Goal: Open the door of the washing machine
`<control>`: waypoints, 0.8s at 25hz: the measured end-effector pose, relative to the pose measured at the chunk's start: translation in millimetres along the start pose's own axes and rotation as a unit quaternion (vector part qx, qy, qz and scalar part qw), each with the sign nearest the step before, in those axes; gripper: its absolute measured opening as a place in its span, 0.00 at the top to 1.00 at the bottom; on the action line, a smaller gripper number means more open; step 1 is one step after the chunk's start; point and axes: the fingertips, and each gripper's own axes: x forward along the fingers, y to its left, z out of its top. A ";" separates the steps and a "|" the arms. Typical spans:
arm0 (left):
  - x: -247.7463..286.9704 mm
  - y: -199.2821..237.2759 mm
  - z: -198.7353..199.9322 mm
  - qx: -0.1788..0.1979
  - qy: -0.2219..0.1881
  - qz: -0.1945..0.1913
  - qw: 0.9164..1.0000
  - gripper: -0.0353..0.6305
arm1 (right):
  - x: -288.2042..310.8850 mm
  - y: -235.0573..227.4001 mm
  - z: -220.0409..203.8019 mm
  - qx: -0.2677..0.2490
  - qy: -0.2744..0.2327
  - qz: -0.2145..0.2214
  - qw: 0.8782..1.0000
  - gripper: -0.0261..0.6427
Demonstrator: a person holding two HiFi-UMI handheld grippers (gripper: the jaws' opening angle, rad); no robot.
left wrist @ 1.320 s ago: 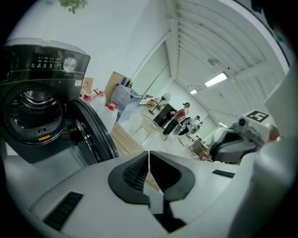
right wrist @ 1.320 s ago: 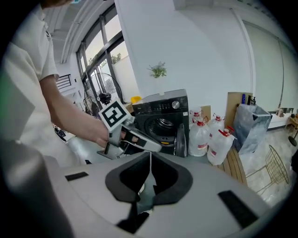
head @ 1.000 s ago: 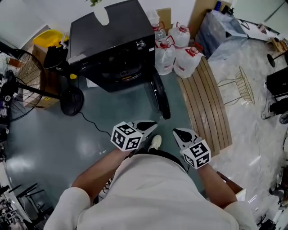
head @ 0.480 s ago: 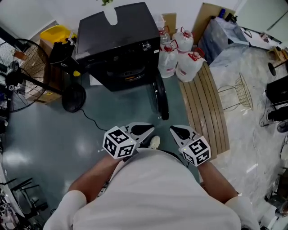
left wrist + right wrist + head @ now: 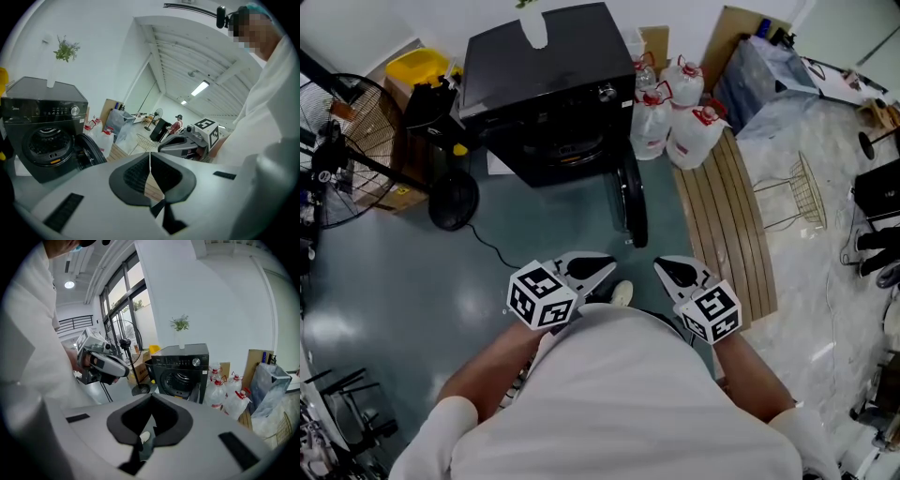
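Washing machine door [image 5: 635,204] wide open, edge-on

The person wears a white short-sleeved shirt [image 5: 619,403], with a pale shoe [image 5: 622,294] at 12 o'clock of it. The left gripper [image 5: 605,267] and right gripper [image 5: 666,268] are grey-white with black pads [image 5: 129,178], each carrying a black-and-white marker cube [image 5: 539,297].

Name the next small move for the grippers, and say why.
Probably no further pull, just lower both: the washing machine door already stands swung wide open, and the left gripper and right gripper are shut, empty, well apart from it.
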 end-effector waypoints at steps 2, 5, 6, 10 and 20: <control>-1.8 0.4 -1.0 -0.001 -0.002 0.002 1.000 0.91 | -0.5 1.1 -0.2 -0.001 -0.001 0.000 1.000 0.95; -4.9 1.6 -3.3 -0.005 -0.004 0.004 1.000 0.91 | 1.3 4.3 -0.8 -0.001 0.000 0.002 1.000 0.95; -5.6 2.4 -3.6 -0.006 -0.004 0.004 1.000 0.91 | 2.2 5.1 -0.5 -0.001 0.000 0.002 1.000 0.95; -7.8 3.8 -6.9 -0.007 -0.005 0.008 1.000 0.91 | 4.4 8.8 -3.6 -0.001 0.002 0.005 1.000 0.95; -10.2 12.1 -5.2 -0.008 -0.002 0.019 1.000 0.91 | 10.9 7.5 -5.0 0.002 0.004 0.011 1.000 0.95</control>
